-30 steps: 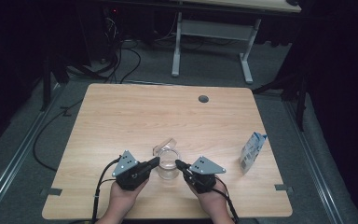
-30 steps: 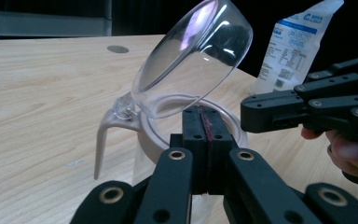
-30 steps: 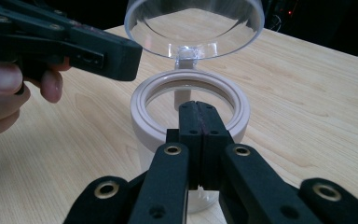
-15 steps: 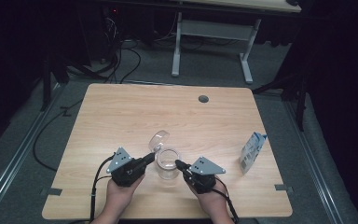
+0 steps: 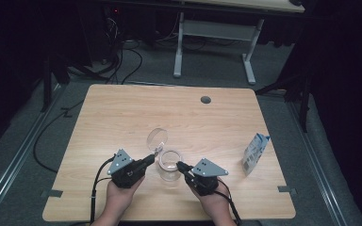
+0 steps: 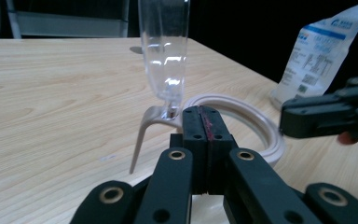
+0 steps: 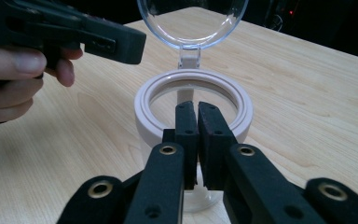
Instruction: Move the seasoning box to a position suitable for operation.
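A clear jar (image 5: 168, 165) with a white rim (image 7: 144, 107) stands near the table's front edge. Its clear hinged lid (image 5: 157, 138) stands swung up and back, seen edge-on in the left gripper view (image 6: 164, 46). My left gripper (image 5: 152, 157) is shut, with its tips (image 6: 200, 109) at the rim beside the lid's hinge tab and nothing between them. My right gripper (image 5: 179, 165) points at the jar from the other side. Its jaws (image 7: 196, 105) have just been opening and now show a narrow slit over the near rim, with nothing in it.
A white and blue bag (image 5: 255, 152) stands near the table's right edge, also in the left gripper view (image 6: 321, 51). A round cable hole (image 5: 205, 99) sits at the table's (image 5: 122, 108) far side. Desk legs and cables lie on the floor beyond.
The lid has swung up and away from the jar's mouth. My left gripper shifted slightly left with it. The right hand stayed where it was.
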